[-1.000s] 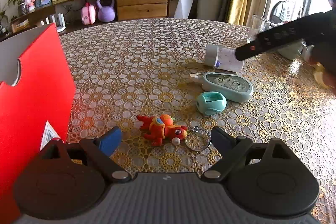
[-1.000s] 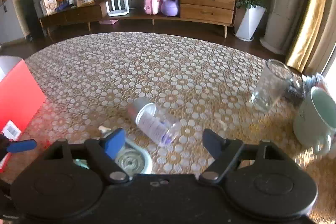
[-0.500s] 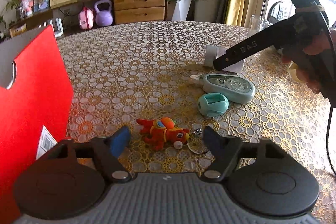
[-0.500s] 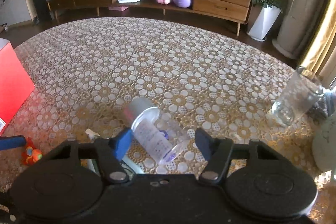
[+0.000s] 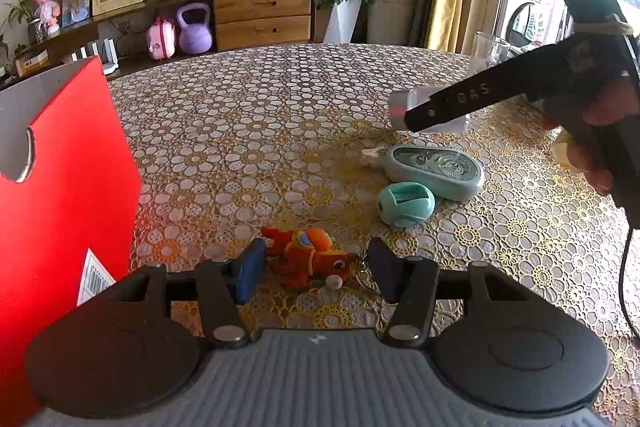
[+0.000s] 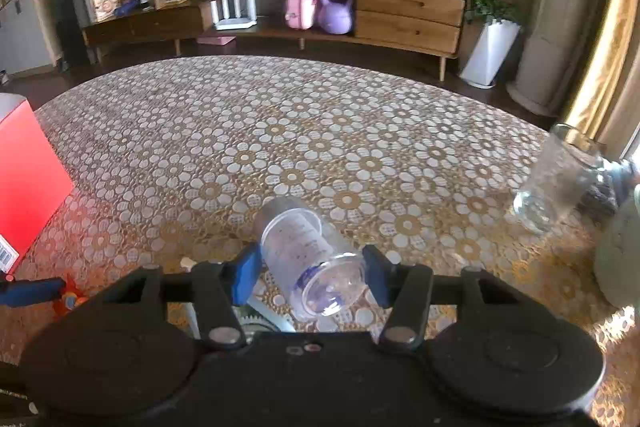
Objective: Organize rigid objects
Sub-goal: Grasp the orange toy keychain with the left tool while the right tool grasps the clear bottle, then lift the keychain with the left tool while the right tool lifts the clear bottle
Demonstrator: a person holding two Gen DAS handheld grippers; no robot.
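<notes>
Now both tongs straddle their targets but neither clamps: your left gripper (image 5: 312,269) stands apart around the toy (image 5: 310,255) near the table's (image 5: 256,115) near edge, by the red box (image 5: 64,179); your right gripper (image 6: 310,273) brackets the bottle (image 6: 310,259) lying on its side. Centre each object between the pads, then close gently; I judge the bottle may roll.

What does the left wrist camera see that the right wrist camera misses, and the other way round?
Left only: the mint tape dispenser whole, with its small cap, and the left tool around the orange toy. Right only: the right tool straddling the clear bottle, plus a mug. Both: the red box, drinking glass and table.
</notes>
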